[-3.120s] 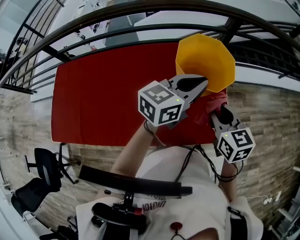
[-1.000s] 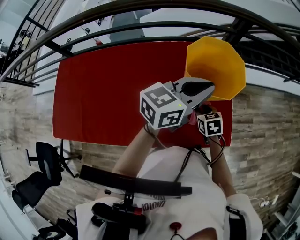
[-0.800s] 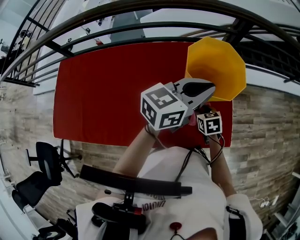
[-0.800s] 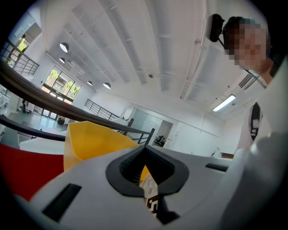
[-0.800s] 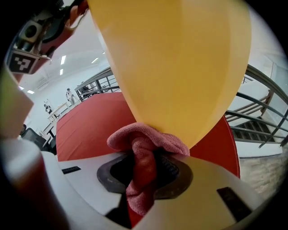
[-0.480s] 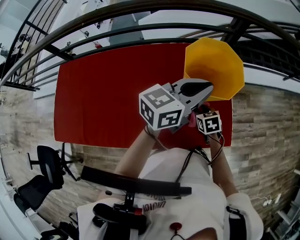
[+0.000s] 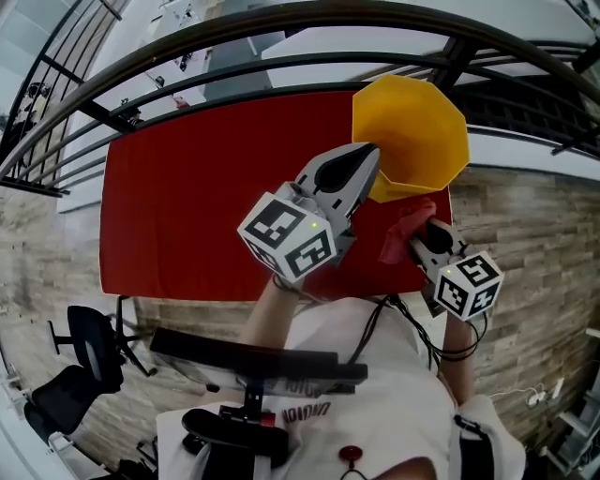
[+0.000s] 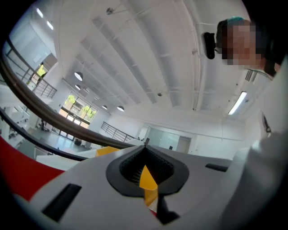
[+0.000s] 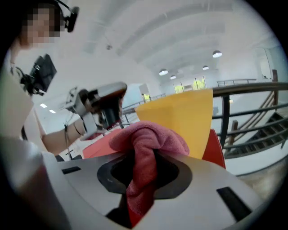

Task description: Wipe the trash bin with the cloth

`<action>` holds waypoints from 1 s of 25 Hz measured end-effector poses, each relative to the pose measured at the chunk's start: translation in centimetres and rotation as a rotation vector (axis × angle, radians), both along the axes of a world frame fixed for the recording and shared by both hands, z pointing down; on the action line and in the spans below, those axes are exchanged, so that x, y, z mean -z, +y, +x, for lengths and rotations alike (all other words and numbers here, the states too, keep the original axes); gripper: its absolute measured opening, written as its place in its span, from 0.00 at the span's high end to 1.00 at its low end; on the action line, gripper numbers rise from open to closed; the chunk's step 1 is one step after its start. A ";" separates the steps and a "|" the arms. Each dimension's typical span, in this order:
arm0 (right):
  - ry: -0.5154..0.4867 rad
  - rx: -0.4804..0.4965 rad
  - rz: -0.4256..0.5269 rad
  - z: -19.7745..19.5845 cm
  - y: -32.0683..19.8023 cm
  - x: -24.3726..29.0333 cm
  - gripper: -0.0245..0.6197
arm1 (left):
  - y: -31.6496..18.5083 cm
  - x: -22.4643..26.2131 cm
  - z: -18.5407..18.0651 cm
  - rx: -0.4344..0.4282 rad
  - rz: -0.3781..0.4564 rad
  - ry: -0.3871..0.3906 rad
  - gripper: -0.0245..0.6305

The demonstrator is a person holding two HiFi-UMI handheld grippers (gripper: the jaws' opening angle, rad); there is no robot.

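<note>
The yellow trash bin [image 7: 412, 122] stands open-topped at the far right corner of the red table [image 7: 187, 187]. My left gripper [image 7: 367, 155] reaches its left rim, jaws shut with a sliver of yellow wall pinched between them [image 8: 145, 177]. The bin's edge [image 8: 108, 151] peeks over the left jaw. My right gripper [image 7: 419, 242] hangs below the bin on its near right side, shut on a bunched pink cloth [image 7: 401, 230]. In the right gripper view the cloth [image 9: 148, 137] bulges out of the jaws [image 9: 144, 157], a short way from the bin's wall [image 9: 180, 119].
A dark metal railing [image 7: 281, 28] arcs behind the table. Brick-patterned floor [image 7: 525, 216] lies to the right and in front. A black office chair [image 7: 89, 342] stands at lower left. My left gripper [image 9: 101, 101] shows in the right gripper view, left of the bin.
My left gripper has swung from the bin's near rim to its left rim, cube now lower left. My right gripper with the cloth has drawn back down and right from the bin's wall.
</note>
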State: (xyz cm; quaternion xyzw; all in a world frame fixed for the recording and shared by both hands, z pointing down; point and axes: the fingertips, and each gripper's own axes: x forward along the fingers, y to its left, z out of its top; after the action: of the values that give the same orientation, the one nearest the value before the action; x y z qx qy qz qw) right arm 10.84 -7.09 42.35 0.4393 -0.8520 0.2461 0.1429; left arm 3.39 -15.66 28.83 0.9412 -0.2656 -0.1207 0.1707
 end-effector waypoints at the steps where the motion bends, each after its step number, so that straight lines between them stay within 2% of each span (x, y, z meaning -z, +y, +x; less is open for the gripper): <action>1: -0.023 0.012 0.073 -0.1 0.2 2.8 0.81 | 0.0 0.3 -0.6 0.035 0.022 -0.020 0.96; 3: -0.069 0.007 0.231 -0.2 0.2 8.3 0.81 | -0.1 0.7 -1.5 0.107 0.060 -0.074 0.96; 6: -0.137 -0.088 0.436 0.7 -0.4 14.7 0.81 | -0.3 1.3 -2.0 0.214 0.095 -0.169 0.96; 10: -0.160 -0.245 0.589 2.5 -1.7 18.6 0.81 | 0.5 2.4 -1.0 0.250 0.134 -0.234 0.96; 12: -0.117 -0.288 0.621 2.9 -2.1 19.1 0.81 | 1.1 2.7 -0.3 0.244 0.156 -0.261 0.96; 15: -0.066 -0.301 0.640 2.8 -2.5 19.4 0.81 | 1.8 3.1 0.2 0.238 0.178 -0.281 0.96; 25: -0.061 -0.302 0.634 2.8 -3.0 19.5 0.81 | 2.3 3.6 0.0 0.242 0.197 -0.288 0.96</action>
State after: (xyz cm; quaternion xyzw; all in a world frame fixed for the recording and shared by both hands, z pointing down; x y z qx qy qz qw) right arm 13.61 -10.08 22.80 0.5754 -0.8153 0.0006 -0.0640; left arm 3.42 -13.32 25.21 0.9222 -0.3850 -0.0299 0.0222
